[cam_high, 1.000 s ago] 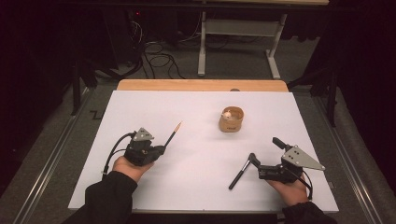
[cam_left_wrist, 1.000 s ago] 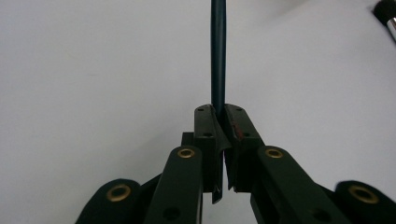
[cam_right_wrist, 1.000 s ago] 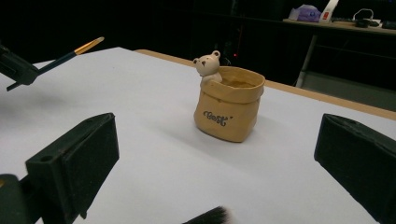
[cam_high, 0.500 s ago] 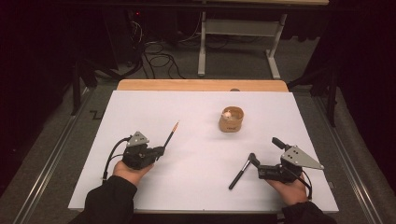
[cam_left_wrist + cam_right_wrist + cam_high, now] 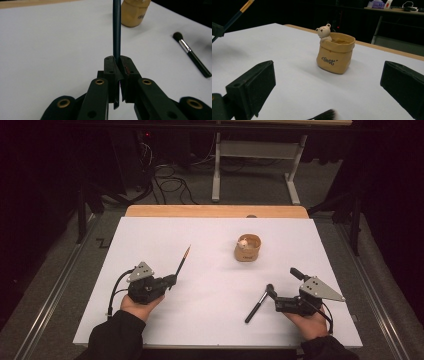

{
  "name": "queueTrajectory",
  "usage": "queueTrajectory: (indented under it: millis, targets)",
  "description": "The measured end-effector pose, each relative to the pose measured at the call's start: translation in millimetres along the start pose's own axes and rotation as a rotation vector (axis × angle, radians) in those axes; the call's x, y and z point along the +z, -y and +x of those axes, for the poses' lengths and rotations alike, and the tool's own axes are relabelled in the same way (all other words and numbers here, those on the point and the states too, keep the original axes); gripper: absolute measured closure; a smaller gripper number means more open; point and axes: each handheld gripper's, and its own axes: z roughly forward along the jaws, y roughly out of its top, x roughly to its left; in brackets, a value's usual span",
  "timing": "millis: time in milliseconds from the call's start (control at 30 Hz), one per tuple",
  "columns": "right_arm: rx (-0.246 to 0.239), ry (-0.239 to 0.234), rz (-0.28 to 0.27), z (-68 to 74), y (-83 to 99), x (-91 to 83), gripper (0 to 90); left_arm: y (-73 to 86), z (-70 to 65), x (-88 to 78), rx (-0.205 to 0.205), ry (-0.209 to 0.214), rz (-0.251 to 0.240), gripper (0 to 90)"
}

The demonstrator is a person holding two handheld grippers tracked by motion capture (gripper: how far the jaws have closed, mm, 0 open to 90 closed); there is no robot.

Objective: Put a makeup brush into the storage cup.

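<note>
My left gripper (image 5: pixel 170 281) is shut on the end of a thin dark brush (image 5: pixel 182 262) with an orange tip that points away and to the right. In the left gripper view the jaws (image 5: pixel 117 62) pinch the handle (image 5: pixel 116 30), which runs straight up. My right gripper (image 5: pixel 282 281) rests at the near right, its jaws wide open (image 5: pixel 329 85) with nothing between them. A black makeup brush (image 5: pixel 257 305) lies on the table just left of it, its bristles (image 5: pixel 323 116) below the open jaws. A tan bag-shaped pot with a small bear (image 5: pixel 248 247) (image 5: pixel 335 53) stands upright beyond.
The white table top (image 5: pixel 150 235) has a wooden strip (image 5: pixel 215 211) along its far edge. Beyond it are a dark floor with cables (image 5: pixel 165 180) and a grey table frame (image 5: pixel 250 150). Metal rails run along both sides.
My left gripper has shifted slightly left and toward the near edge, carrying the thin brush with it. The right gripper and the makeup brush have not moved.
</note>
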Motion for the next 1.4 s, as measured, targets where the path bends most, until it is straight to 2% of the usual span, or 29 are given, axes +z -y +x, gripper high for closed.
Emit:
queueTrajectory:
  millis: [67, 200, 433, 600, 700, 833, 1100, 1233, 1400]
  targets:
    - [0.005, -0.004, 0.001, 0.0, 0.5, 0.5, 0.4, -2.0, -0.9, -0.7, -0.009, -0.013, -0.018, 84.9]
    - [0.009, -0.003, 0.003, 0.3, 1.1, 0.9, 0.4, -9.2, -3.8, -1.7, -0.007, 0.002, -0.049, 84.9]
    - [0.016, 0.002, 0.004, -0.1, 1.3, 0.4, 0.4, -23.5, -19.1, -2.5, 0.051, 0.026, -0.087, 84.9]
    - [0.015, 0.000, -0.002, -0.1, 1.4, -0.1, 0.4, -29.7, -27.1, 2.2, 0.065, 0.041, -0.110, 84.9]
    - [0.013, -0.001, -0.002, -0.5, 1.3, -0.4, 0.4, -32.0, -31.8, 7.6, 0.067, 0.066, -0.128, 84.9]
    - [0.009, 0.000, -0.003, -0.4, 1.1, -0.4, 0.4, -33.1, -40.4, 13.5, 0.067, 0.109, -0.159, 84.9]
    - [0.012, -0.006, 0.000, 0.7, 1.6, 0.3, 0.4, -28.6, -48.5, 16.9, 0.083, 0.150, -0.192, 84.9]
    - [0.012, -0.002, -0.003, 1.8, 0.9, 0.9, 0.4, -24.6, -48.3, 16.7, 0.091, 0.165, -0.203, 84.8]
    - [0.014, -0.011, -0.017, 6.0, -3.0, 2.1, 0.4, -21.2, -48.3, 18.5, 0.105, 0.168, -0.194, 84.8]
